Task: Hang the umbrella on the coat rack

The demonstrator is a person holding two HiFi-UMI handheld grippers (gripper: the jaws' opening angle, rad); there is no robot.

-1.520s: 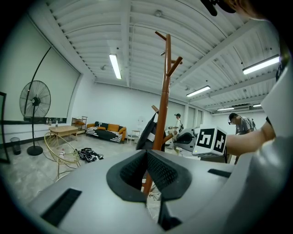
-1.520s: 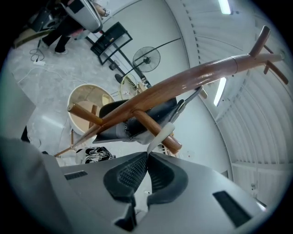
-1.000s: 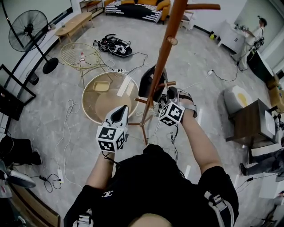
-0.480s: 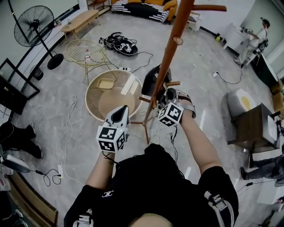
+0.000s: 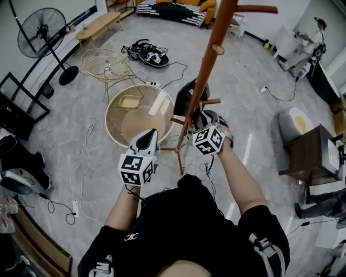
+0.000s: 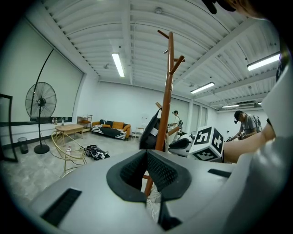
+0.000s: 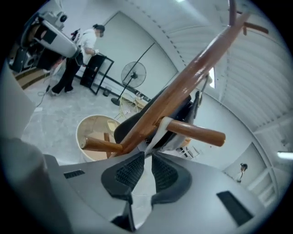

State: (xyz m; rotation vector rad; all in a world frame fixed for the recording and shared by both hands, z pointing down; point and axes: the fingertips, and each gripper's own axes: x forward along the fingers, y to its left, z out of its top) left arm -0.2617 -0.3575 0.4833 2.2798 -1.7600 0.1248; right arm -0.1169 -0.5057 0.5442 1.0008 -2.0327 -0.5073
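**Umbrella on the peg, right claw barely open at the strap**

The black umbrella [image 5: 186, 97] hangs against the coat rack [image 5: 208, 59] pole. Its white strap [image 7: 158, 132] is looped over a low peg [image 7: 197, 131]. The right gripper [image 7: 145, 157] has its jaws narrowly apart, with the strap end at their tips. The left gripper [image 6: 146, 153] is near left of the pole, jaws together and empty. The hang looks done; I judge only clearing the right claw from the strap is left.

Tally, head view:
- coat rack [image 5: 204, 76] ×1
- umbrella [image 5: 184, 100] ×1, blk
- grippers ×2: left hand-held gripper [image 5: 145, 140], right hand-held gripper [image 5: 205, 117]
- worktops ×2: round worktop [image 5: 116, 135], low wooden worktop [image 5: 97, 28]
- wire chair [image 5: 102, 63] ×1
- pedestal fan [image 5: 37, 32] ×1
- sofa [image 5: 174, 7] ×1
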